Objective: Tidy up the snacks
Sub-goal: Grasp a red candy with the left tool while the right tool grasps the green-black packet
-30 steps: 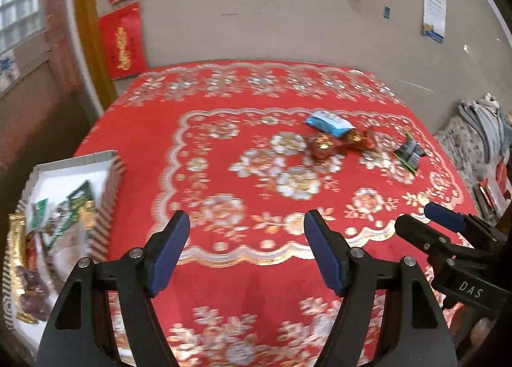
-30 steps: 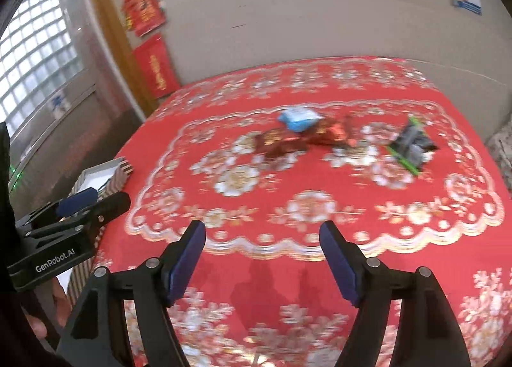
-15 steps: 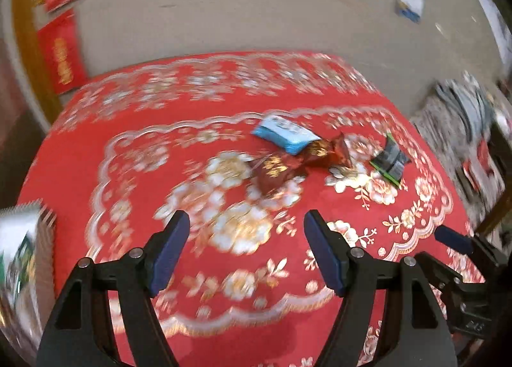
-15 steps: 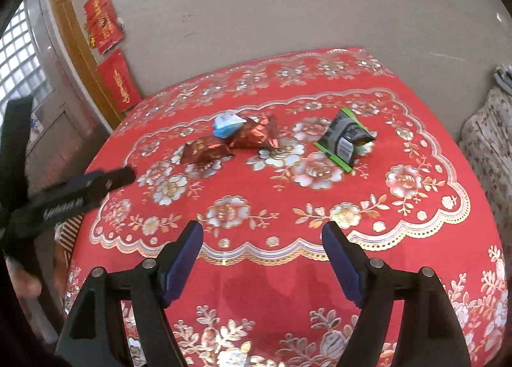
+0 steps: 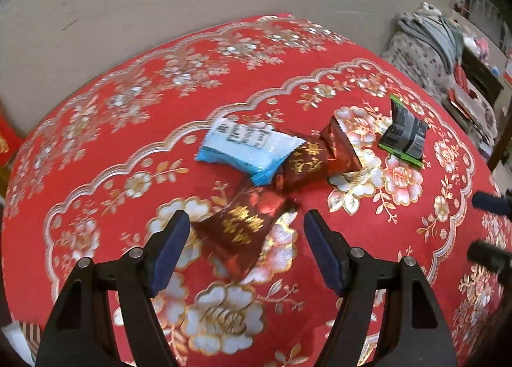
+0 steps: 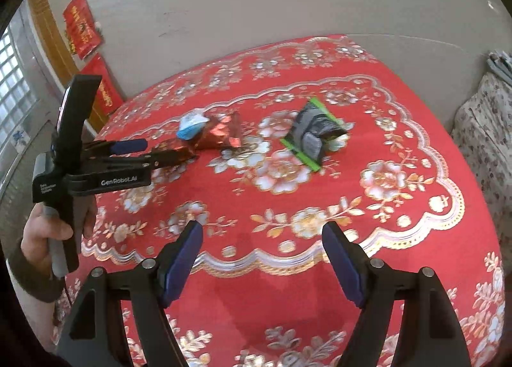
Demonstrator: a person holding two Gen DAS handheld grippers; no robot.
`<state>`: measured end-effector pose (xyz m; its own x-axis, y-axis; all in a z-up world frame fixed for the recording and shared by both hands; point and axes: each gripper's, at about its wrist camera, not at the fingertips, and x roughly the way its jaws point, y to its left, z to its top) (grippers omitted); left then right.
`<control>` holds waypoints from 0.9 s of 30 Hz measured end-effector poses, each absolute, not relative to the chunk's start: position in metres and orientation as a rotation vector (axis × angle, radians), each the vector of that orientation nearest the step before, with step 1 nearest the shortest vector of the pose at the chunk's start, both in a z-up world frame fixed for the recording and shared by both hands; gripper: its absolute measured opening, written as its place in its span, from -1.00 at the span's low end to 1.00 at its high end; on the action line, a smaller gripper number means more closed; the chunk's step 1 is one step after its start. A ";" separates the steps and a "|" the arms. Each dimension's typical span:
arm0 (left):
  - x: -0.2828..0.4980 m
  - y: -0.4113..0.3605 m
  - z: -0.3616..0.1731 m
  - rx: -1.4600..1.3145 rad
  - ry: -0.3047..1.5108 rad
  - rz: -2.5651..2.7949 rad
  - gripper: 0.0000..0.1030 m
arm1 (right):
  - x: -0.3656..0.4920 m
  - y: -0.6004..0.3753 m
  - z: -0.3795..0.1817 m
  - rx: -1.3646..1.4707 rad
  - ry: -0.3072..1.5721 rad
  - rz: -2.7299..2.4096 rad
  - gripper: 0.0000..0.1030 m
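Several snack packets lie on the red flowered tablecloth (image 5: 105, 155). My left gripper (image 5: 244, 235) is open, with a dark red packet with gold writing (image 5: 244, 227) between its blue pads. Beyond it lie a light blue packet (image 5: 248, 149), another dark red packet (image 5: 320, 159) and a black-and-green packet (image 5: 403, 136). In the right wrist view my right gripper (image 6: 262, 251) is open and empty above the near part of the cloth (image 6: 400, 130). The left gripper (image 6: 134, 151) shows there reaching to the red packets (image 6: 220, 135); the black-and-green packet (image 6: 315, 135) lies further right.
A beige wall (image 6: 224, 8) with red hangings (image 6: 80, 31) stands behind the table. Folded cloth and clutter (image 5: 428, 34) lie to the right of the table. The corner of a striped box (image 5: 28, 335) shows at the lower left.
My left gripper has moved forward and right from the box side to the snack pile; the near red packet now lies between its open fingers. My right gripper has shifted right, still open.
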<state>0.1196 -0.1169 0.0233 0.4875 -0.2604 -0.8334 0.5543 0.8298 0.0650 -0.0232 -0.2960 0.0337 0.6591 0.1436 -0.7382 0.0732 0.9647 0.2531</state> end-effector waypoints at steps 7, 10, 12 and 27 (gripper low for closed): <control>0.125 -0.121 0.022 0.344 0.930 -0.517 0.43 | -0.007 -0.318 0.045 0.206 0.817 0.021 0.53; 0.128 -0.123 0.024 0.349 0.920 -0.514 0.43 | 0.001 -0.321 0.045 0.124 0.809 0.014 0.56; 0.128 -0.125 0.025 0.358 0.910 -0.527 0.43 | 0.011 -0.325 0.044 0.076 0.813 -0.003 0.59; 0.136 -0.125 0.010 0.295 0.967 -0.520 -0.17 | 0.103 -0.329 0.007 0.055 0.945 0.021 0.09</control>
